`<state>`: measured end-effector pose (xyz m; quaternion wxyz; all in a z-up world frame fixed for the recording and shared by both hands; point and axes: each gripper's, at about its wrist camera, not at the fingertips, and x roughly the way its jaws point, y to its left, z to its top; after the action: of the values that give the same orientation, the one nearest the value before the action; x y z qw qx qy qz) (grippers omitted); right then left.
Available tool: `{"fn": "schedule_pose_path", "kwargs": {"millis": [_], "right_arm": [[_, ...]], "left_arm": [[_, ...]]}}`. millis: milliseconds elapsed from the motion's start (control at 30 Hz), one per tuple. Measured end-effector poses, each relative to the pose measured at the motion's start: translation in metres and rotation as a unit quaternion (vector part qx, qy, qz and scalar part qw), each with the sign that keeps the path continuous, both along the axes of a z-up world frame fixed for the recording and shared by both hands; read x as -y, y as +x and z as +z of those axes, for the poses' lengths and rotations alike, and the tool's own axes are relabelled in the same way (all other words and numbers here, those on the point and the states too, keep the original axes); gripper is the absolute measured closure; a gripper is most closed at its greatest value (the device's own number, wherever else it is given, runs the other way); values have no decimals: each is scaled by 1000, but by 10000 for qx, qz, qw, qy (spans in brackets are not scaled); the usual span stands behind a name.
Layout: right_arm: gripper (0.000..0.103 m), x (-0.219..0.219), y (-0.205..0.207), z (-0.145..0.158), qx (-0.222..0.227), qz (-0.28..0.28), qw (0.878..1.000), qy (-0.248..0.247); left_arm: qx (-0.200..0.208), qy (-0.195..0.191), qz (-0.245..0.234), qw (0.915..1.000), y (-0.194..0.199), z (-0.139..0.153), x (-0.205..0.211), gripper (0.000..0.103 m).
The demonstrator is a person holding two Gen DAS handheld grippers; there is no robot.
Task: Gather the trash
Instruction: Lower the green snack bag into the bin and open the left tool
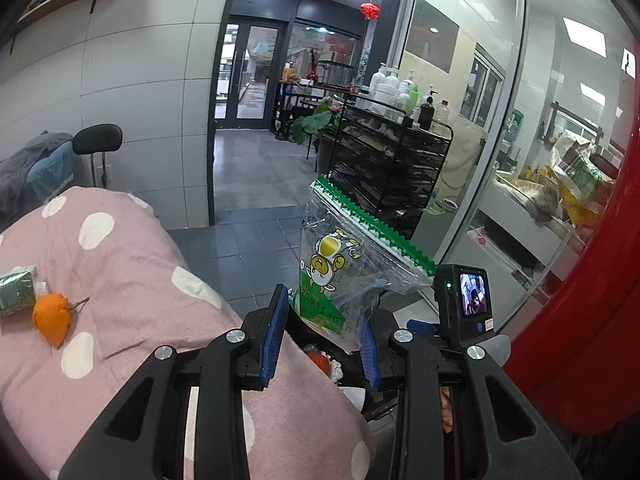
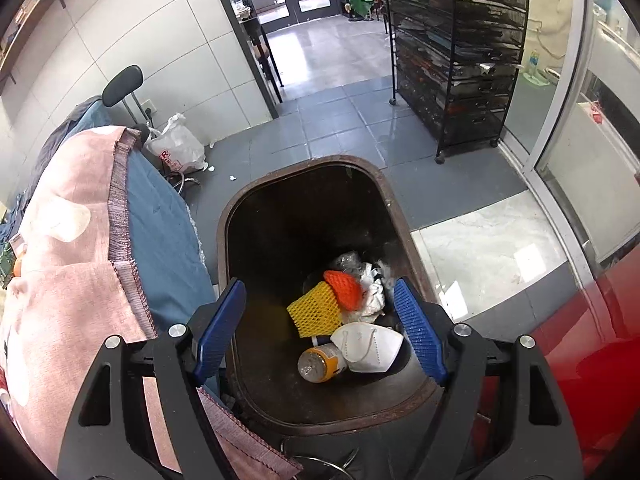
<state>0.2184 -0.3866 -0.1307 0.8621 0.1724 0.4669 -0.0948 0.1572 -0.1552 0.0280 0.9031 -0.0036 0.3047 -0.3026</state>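
My left gripper (image 1: 322,308) is shut on the lower part of a clear zip bag (image 1: 340,256) with a green zipper strip and a cartoon print; the bag stands up between the blue pads. Trash shows just beneath it. In the right wrist view my right gripper (image 2: 320,286) hangs open above a brown bin (image 2: 304,164), with nothing between its fingers. Inside the bin lie a yellow foam net (image 2: 314,312), an orange foam net (image 2: 344,288), a white face mask (image 2: 368,346), a yellow-labelled bottle (image 2: 320,364) and crumpled paper (image 2: 372,292).
An orange peel (image 1: 52,318) and a green packet (image 1: 16,292) lie on the pink spotted blanket (image 1: 132,264) to the left. A black wire rack (image 2: 456,52) stands beyond the bin, with a glass wall at the right. A white plastic bag (image 2: 176,148) sits on the floor.
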Motion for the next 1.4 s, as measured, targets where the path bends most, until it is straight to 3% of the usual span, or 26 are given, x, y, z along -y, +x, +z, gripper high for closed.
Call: {"fn": "schedule_pose_path", "kwargs": {"millis": [400,800,867,933,1033,1200,1400], "right_arm": [[27,23,-19,10,107,-258,9996,-66],[27,41,-27,9,111,-507,9986,-36],[26,41,-26,9,105,-509,9986,-30],[26,41,-25,8,100,-509,9987,-28],[26,41,-25,8,105,-498,9987,-29],[26,39,-24,9,111,-488,9987,-42],[26,35,-23,13,142,-454,9988,-69]], "left_arm": [[-610,239,-595,9961,25,-42,72,70],[-1012,542,-879,9895,36,-77,100,67],[-1075,579,-920,9882,36,-81,102,58],[-1037,566,-880,9891,34,-81,98,37],[-958,503,-858,9904,31,-79,95,22],[-802,526,-853,9917,27,-75,95,10],[-673,537,-871,9925,20,-68,90,7]]}}
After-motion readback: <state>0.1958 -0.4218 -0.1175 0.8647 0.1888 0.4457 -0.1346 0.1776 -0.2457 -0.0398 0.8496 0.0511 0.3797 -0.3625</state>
